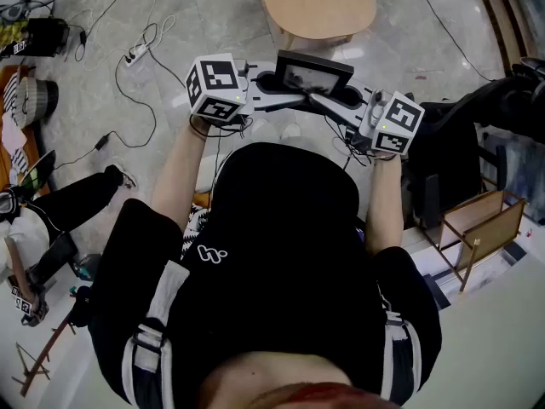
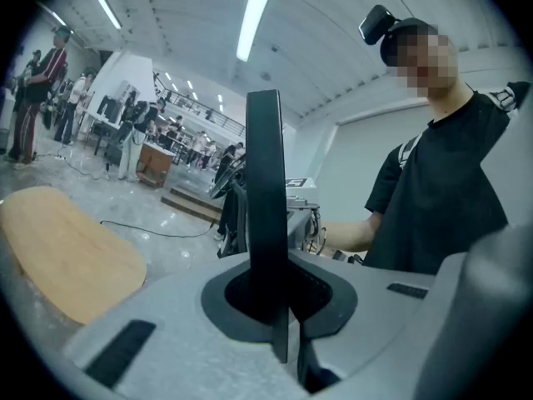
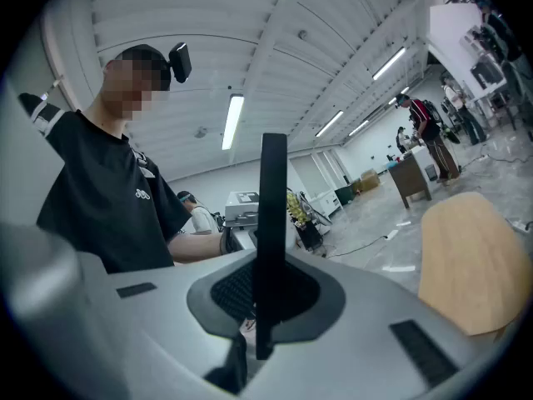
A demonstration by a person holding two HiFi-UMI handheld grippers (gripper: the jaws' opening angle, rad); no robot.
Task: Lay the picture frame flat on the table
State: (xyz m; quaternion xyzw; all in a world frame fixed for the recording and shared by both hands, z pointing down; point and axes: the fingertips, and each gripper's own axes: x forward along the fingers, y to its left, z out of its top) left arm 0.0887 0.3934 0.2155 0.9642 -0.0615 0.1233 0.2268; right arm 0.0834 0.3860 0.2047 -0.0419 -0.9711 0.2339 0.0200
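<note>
The black picture frame (image 1: 313,72) hangs in the air in front of the person, above the floor and short of the wooden table (image 1: 315,2). My left gripper (image 1: 269,84) is shut on its left side and my right gripper (image 1: 329,101) on its lower right part. In the left gripper view the frame (image 2: 266,215) stands edge-on and upright, pinched between the jaws of the left gripper (image 2: 281,300). The right gripper view shows the same thin dark edge of the frame (image 3: 271,223) clamped in the right gripper (image 3: 262,297).
The oval wooden table top (image 2: 67,252) (image 3: 470,261) lies just beyond the frame. Cables and a power strip (image 1: 134,55) trail over the grey floor at the left. A wooden rack (image 1: 477,228) and dark gear (image 1: 502,100) stand at the right. People stand far off in the hall.
</note>
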